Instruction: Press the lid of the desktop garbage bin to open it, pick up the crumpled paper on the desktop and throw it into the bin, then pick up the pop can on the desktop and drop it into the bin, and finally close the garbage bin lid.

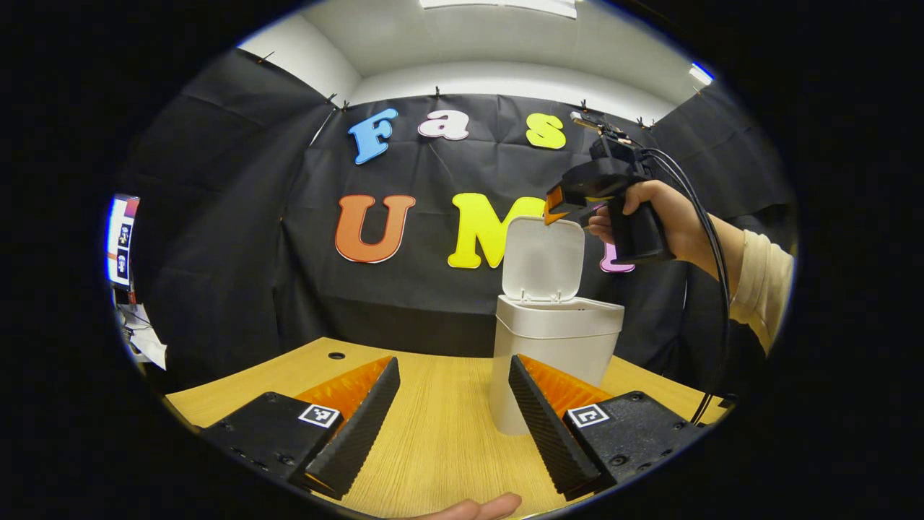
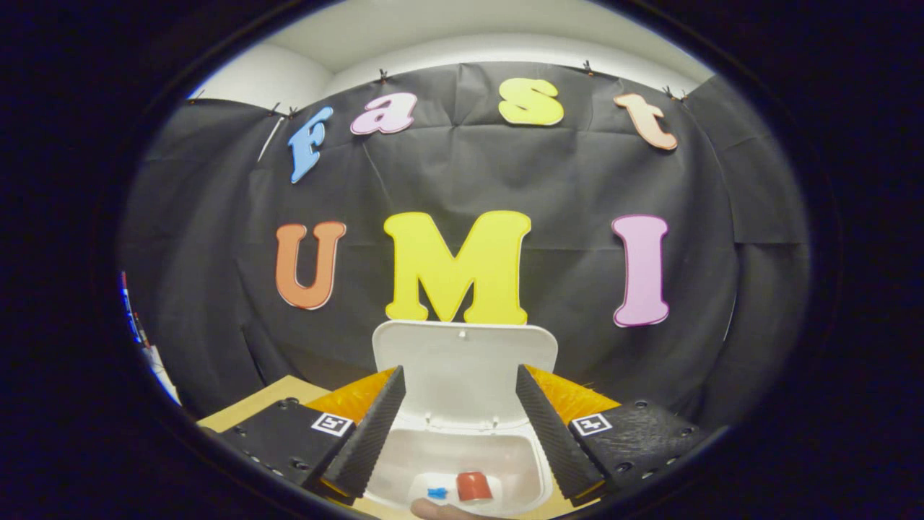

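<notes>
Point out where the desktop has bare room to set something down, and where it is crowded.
Bare wood lies on the desktop between the left gripper fingers, and left of the bin toward the small round hole. It is crowded above the bin: its lid stands open and the right gripper hovers there.

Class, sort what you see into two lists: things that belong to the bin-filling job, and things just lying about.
Job:
bin
lid, standing open
red can inside the bin
right claw above the lid

Lying about:
papers at the far left
table, a support only
</notes>
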Tool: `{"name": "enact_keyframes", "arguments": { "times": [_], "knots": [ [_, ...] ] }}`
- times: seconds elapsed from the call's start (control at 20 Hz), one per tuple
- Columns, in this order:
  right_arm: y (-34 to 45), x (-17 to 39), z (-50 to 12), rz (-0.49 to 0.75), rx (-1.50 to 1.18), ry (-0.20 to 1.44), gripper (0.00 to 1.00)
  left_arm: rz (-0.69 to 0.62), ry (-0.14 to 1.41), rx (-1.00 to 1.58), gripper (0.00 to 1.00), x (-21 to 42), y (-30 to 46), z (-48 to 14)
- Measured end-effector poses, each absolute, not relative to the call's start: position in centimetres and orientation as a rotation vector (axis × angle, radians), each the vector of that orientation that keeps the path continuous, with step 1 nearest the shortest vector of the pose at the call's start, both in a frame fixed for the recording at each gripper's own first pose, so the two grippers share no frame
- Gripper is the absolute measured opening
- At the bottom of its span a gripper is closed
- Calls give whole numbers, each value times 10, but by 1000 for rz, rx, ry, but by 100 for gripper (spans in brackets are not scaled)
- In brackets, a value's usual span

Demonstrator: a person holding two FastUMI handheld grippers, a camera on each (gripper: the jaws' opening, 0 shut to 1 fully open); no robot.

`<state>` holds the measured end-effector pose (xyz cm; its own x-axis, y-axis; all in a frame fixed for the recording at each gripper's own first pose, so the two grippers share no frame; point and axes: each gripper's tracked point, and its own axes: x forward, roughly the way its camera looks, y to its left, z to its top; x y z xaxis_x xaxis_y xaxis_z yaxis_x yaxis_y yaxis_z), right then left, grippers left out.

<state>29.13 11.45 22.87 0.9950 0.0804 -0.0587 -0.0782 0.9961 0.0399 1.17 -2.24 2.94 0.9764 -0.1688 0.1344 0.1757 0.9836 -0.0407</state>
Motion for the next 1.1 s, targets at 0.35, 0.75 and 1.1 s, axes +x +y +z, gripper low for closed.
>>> {"name": "enact_keyframes", "arguments": {
  "times": [0.35, 0.75, 1.1],
  "knots": [
    [123, 333, 266, 56, 68, -24, 94, -204, -122, -47, 98, 9, -34, 26],
    [116, 365, 245, -41, 46, 90, 96, -234, -130, -44, 98, 5, -39, 28],
    [115, 333, 238, -14, 30, 130, 94, -215, -128, -72, 98, 8, -26, 28]
  ]
}}
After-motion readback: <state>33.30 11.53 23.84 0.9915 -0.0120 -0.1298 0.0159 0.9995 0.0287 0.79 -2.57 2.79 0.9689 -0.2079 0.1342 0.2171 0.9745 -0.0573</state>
